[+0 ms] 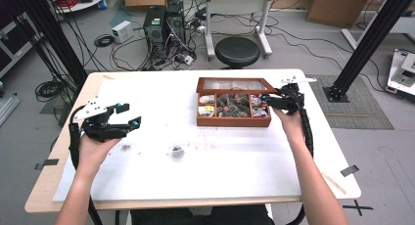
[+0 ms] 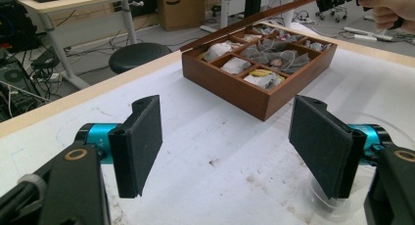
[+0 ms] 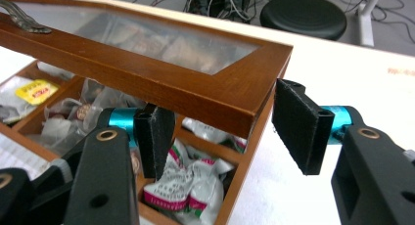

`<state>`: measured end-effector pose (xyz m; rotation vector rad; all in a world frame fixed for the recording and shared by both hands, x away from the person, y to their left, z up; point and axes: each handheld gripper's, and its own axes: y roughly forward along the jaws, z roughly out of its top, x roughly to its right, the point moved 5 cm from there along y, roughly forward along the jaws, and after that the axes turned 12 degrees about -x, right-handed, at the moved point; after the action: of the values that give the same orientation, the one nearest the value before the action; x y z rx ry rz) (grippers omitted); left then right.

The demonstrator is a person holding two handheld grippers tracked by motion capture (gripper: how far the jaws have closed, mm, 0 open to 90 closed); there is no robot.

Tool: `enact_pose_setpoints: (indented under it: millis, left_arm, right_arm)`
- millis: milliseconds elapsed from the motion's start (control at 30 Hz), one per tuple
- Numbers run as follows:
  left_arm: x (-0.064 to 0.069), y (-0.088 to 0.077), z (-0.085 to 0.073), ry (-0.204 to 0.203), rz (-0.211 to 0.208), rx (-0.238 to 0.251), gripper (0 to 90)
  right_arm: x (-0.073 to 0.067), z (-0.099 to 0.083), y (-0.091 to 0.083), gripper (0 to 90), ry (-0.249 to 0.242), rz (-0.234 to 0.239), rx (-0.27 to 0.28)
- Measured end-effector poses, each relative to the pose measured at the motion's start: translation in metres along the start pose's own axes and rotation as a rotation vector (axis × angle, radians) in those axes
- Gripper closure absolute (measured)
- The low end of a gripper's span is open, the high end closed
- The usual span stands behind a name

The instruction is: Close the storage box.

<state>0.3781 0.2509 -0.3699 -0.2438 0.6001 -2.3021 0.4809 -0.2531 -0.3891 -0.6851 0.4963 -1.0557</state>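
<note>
The right hand-held gripper was at the near right corner of the wooden tea box, its two jaws straddling the corner of the glass-paned lid: one jaw sat inside the box over the sachets, the other outside the box wall, and a gap showed between the outer pad and the wood, so no firm grip could be read. The left hand-held gripper hung wide open with nothing between its two jaws, well apart from the box over the left part of the table. One box, one lid, two grippers. From the high view the box lay on the far right half of the table, its compartments in view, and one small clear cup stood near the middle with a patch of dark crumbs just left of it; one black stool stood on the floor beyond the far edge. The right gripper view caught what the high view could not: the lid tilted partway up, a metal handle on its frame, and a white-and-pink sachet in the nearest compartment. The left gripper view added the raised lid from the side, and the cup blurred behind its right jaw.
</note>
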Motion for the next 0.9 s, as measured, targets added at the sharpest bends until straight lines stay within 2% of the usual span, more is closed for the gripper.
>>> enact_pose_setpoints:
  millis: [467,900]
  left_arm:
    - [0.002,0.003,-0.001,0.003,-0.007,-0.009,28.3]
    - [0.000,0.004,-0.003,-0.004,-0.005,-0.014,28.3]
  right_arm:
    - [-0.003,-0.024,0.005,42.8,0.014,0.016,0.009]
    - [-0.006,-0.042,0.012,43.2,0.012,0.009,-0.004]
